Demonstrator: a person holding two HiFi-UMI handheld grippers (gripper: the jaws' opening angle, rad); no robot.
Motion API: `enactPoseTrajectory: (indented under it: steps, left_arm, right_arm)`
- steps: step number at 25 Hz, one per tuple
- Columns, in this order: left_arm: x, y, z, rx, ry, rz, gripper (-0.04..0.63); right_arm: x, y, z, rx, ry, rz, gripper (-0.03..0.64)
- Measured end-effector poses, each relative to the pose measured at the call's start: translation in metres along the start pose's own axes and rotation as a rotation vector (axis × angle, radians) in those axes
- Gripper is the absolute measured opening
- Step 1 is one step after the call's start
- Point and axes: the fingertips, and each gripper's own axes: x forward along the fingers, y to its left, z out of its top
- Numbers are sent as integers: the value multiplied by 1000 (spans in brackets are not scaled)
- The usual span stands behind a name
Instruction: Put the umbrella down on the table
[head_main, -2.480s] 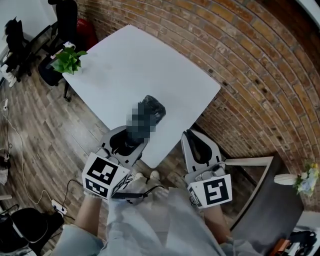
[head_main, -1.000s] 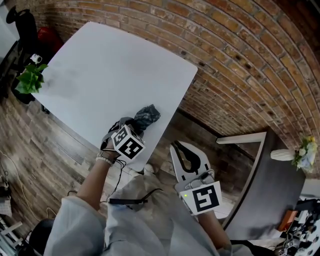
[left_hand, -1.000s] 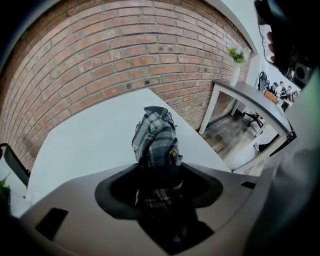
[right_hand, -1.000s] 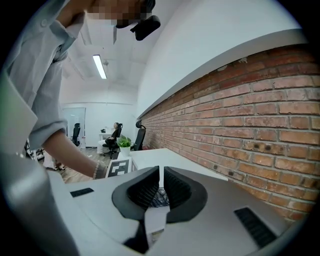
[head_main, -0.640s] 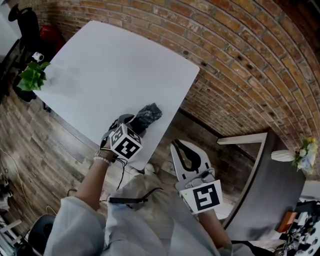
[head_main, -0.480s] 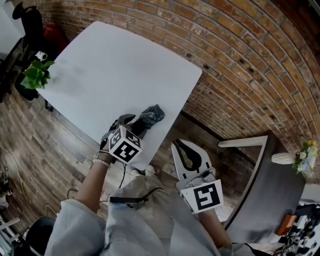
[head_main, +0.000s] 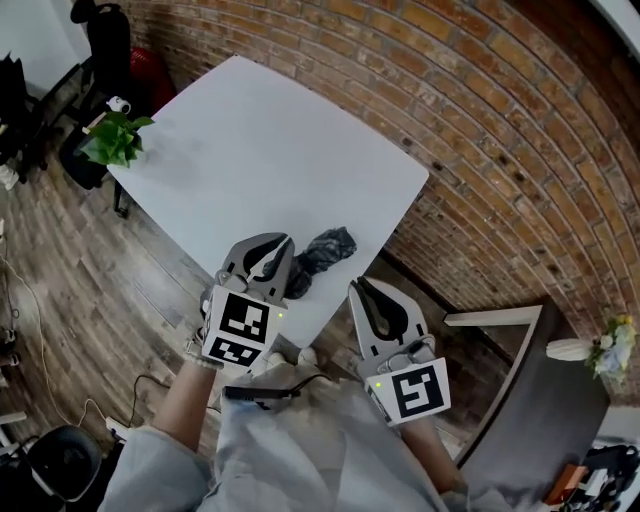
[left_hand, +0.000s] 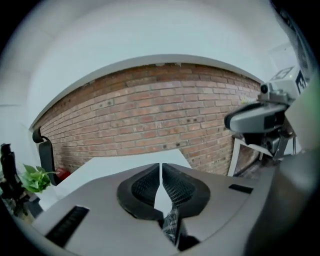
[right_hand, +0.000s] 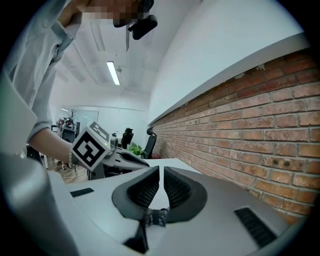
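Only in the head view is the umbrella (head_main: 325, 255) seen whole, laid on the white surface (head_main: 260, 150) near its front edge. Just left of the umbrella, the left gripper (head_main: 280, 243) is held with fingers closing, nothing between them. Right of the umbrella, the right gripper (head_main: 357, 285) is held empty, its fingers (right_hand: 145, 190) pressed together. Beyond the umbrella, a plant (head_main: 115, 140) and a brick wall (head_main: 480, 120) are seen.

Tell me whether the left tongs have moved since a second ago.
Yes: the left tongs, closing empty, lifted back off the umbrella toward the table's near edge.
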Motion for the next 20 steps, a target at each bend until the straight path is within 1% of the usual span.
enactPoseTrajectory:
  steps: [3,7,11,13,15,18,20]
  left_arm:
    - [-29,8,18,-12,-72,28,25]
    - [-65,18,33,-13,-118,82,23]
    - [-97,28,52,9,-198,155,20]
    - [-109,31,59,-11,-227,174,20]
    - [-118,31,63,-25,-241,180,20]
    - [-127,29,64,-12,-242,185,20]
    - [-132,28,64,-23,-246,182,20]
  right_arm:
    - [4,10,8,-28,7,36,57]
    - [7,19,21,-51,-11,64,57]
    - [10,25,33,-64,-37,81,57]
    - [12,27,38,-75,-46,93,57]
    - [13,29,42,-85,-53,101,57]
    - [15,33,47,-92,-61,108,57]
    - [17,35,49,-97,-65,112,57]
